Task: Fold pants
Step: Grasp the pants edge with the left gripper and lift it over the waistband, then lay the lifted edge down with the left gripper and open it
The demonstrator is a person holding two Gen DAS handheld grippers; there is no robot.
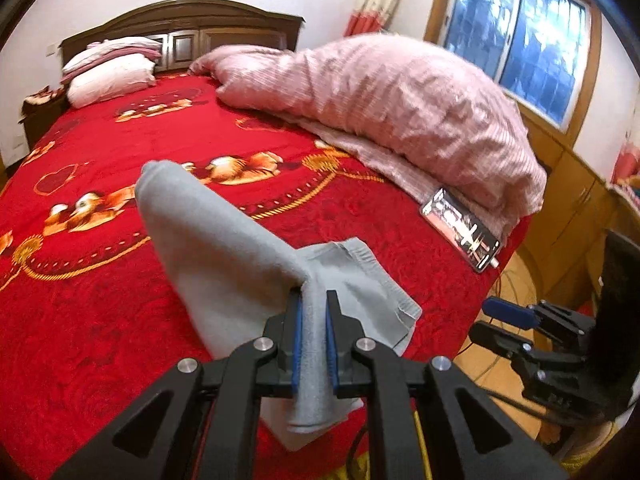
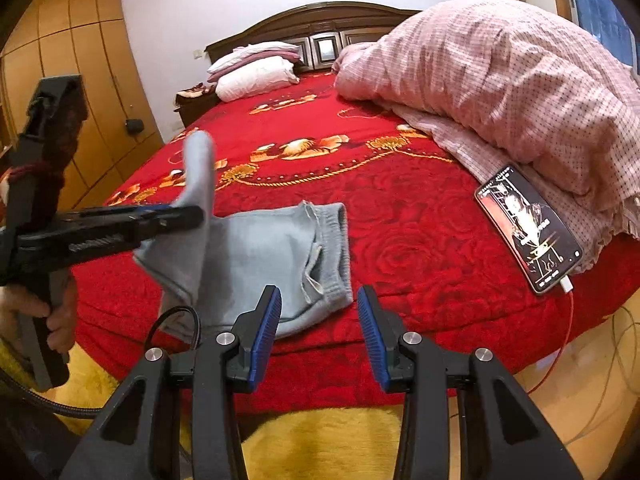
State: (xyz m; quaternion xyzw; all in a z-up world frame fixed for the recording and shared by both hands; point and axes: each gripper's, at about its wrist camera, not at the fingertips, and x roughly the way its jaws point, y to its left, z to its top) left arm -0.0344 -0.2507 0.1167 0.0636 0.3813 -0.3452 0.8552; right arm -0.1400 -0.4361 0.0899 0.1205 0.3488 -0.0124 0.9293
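Grey pants (image 2: 276, 252) lie at the near edge of a red bed (image 2: 400, 208), waistband end to the right. My left gripper (image 1: 314, 300) is shut on a bunch of the grey cloth and holds a leg (image 1: 208, 236) lifted above the bed. In the right wrist view that left gripper (image 2: 188, 216) comes in from the left, held by a hand (image 2: 60, 316), with the leg (image 2: 198, 168) standing up from it. My right gripper (image 2: 318, 300) hovers open just before the bed's near edge, nothing between its blue pads. It shows at the right (image 1: 500, 320) in the left wrist view.
A lit phone (image 2: 528, 228) on a charging cable lies at the bed's right edge, against a heaped pink quilt (image 2: 500, 80). Pillows (image 2: 256, 72) rest by the dark headboard. A wooden wardrobe stands left, a window (image 1: 520, 40) right, yellow rug (image 2: 320, 440) below.
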